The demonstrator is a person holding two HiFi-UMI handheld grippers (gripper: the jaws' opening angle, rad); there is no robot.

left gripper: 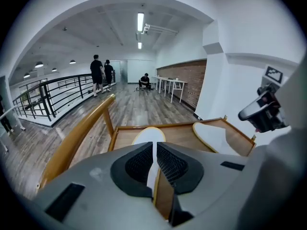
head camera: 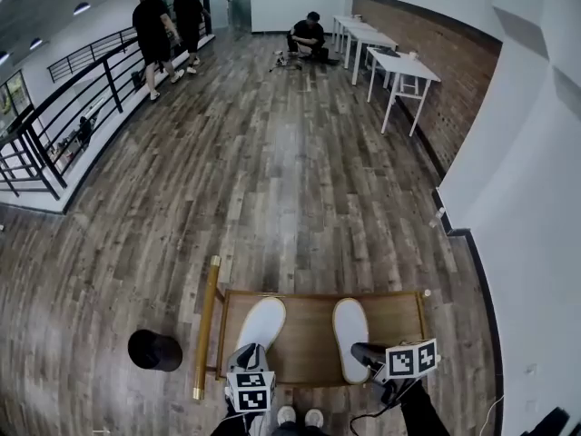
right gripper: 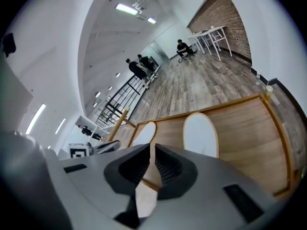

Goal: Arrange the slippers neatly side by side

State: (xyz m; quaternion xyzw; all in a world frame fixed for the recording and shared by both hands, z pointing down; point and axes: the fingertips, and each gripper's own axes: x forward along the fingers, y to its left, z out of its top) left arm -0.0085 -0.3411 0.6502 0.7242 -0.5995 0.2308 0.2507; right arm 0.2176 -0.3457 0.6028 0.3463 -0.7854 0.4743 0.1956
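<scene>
Jaws of the left gripper (head camera: pixel 247 352) stand only a narrow slit apart and clamp nothing. In the left gripper view (left gripper: pixel 154 147) a white sliver of the left slipper (left gripper: pixel 148 135) shows through that slit. In the head view this gripper hovers over the heel end of the left slipper (head camera: pixel 263 321), at about 7 o'clock on the wooden worktop (head camera: pixel 309 339).

At 9 o'clock of the worktop a wooden rail (head camera: pixel 207 325) runs along its edge, and a black round object (head camera: pixel 154 350) stands on the plank floor (head camera: pixel 272 180) beyond it.

The left slipper lies flat with its toe toward 1 o'clock. A bare strip of wood separates it from the right slipper (head camera: pixel 350 330), which points to about 12 o'clock; the two are near each other but not touching.

The right gripper (head camera: pixel 361 351) hangs at 5 o'clock of the worktop, just beside the right slipper's heel. In its own view (right gripper: pixel 151 150) the jaws are slightly apart with nothing between them, and both slippers lie ahead, the left (right gripper: pixel 145 132) and the right (right gripper: pixel 200 134).

Far off, a black railing (head camera: pixel 82 107) is at 10 o'clock, two people walk at 11 o'clock, one person crouches at 12 o'clock, and white tables (head camera: pixel 399 66) stand at 1 o'clock.
</scene>
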